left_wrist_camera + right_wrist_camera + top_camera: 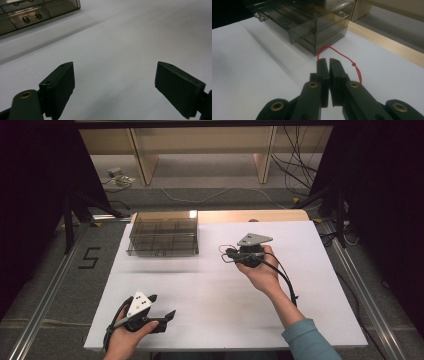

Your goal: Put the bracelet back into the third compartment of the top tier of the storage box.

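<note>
1. In the right gripper view, the red string [355, 65] loops out from between the tips of the right claw [327, 62]; the pinched part of it is hidden between the jaws, and one small knot shows on the loop.
2. In the high view the string is only a thin, hard-to-read line at the right claw [231, 254], at about 9 o'clock from the hand [261, 270] that carries it.
3. The smoky drawer box [164, 236] is see-through but dark; what lies in its compartments cannot be made out. In the left gripper view its edge is cut off at the top left corner.
4. The right claw is narrow, its jaws pressed together on the string, and points toward the box, which stands near it at about 10 o'clock on the white counter [310, 310].
5. The left claw [162, 307] is wide, with nothing between its jaws, low over the counter's near edge, well apart from the string, which lies at about 1 o'clock from it.
</note>
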A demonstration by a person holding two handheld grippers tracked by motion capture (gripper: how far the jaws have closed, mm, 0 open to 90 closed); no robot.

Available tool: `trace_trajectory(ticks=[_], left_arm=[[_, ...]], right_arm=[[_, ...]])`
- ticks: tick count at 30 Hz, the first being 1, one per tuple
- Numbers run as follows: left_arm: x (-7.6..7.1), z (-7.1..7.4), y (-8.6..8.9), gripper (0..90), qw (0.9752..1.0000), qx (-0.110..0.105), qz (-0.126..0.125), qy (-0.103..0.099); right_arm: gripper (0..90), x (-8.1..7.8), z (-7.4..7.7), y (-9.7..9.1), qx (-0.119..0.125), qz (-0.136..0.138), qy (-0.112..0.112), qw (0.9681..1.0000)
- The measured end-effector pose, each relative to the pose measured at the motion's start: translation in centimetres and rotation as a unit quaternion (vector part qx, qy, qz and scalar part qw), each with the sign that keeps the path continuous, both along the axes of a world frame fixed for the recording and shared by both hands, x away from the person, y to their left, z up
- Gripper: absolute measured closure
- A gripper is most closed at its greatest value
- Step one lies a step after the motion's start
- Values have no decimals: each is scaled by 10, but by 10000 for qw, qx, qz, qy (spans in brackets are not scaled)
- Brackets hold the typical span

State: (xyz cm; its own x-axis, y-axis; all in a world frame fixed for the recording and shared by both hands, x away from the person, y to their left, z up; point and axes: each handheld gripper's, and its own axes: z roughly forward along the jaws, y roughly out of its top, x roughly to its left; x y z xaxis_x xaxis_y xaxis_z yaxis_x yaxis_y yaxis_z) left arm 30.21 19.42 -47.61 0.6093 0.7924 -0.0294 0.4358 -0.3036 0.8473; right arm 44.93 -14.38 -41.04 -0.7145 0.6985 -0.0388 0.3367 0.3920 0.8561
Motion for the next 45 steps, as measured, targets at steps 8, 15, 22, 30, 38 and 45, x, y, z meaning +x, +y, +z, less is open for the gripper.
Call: trace_trajectory(ticks=[8, 15, 22, 30, 38, 45], left_arm=[[0, 0, 0, 162, 10000, 3, -8, -6], [0, 0, 0, 162, 10000, -2, -9, -3], [0, 0, 0, 161, 10000, -9, -11, -1], [0, 0, 0, 161, 10000, -7, -17, 0], [0, 0, -1, 162, 10000, -21, -21, 3], [0, 0, -1, 162, 10000, -20, -31, 14]], right_arm=[[870, 2, 1, 8, -5, 49, -21, 10000], [870, 5, 4, 15, -49, 86, -27, 9999], [870, 8, 8, 25, -76, 167, -28, 9998], [870, 12, 9, 36, -78, 216, -14, 9997], [870, 16, 10, 46, -102, 295, -15, 9995], [869, 18, 10, 52, -83, 309, 23, 9995]])
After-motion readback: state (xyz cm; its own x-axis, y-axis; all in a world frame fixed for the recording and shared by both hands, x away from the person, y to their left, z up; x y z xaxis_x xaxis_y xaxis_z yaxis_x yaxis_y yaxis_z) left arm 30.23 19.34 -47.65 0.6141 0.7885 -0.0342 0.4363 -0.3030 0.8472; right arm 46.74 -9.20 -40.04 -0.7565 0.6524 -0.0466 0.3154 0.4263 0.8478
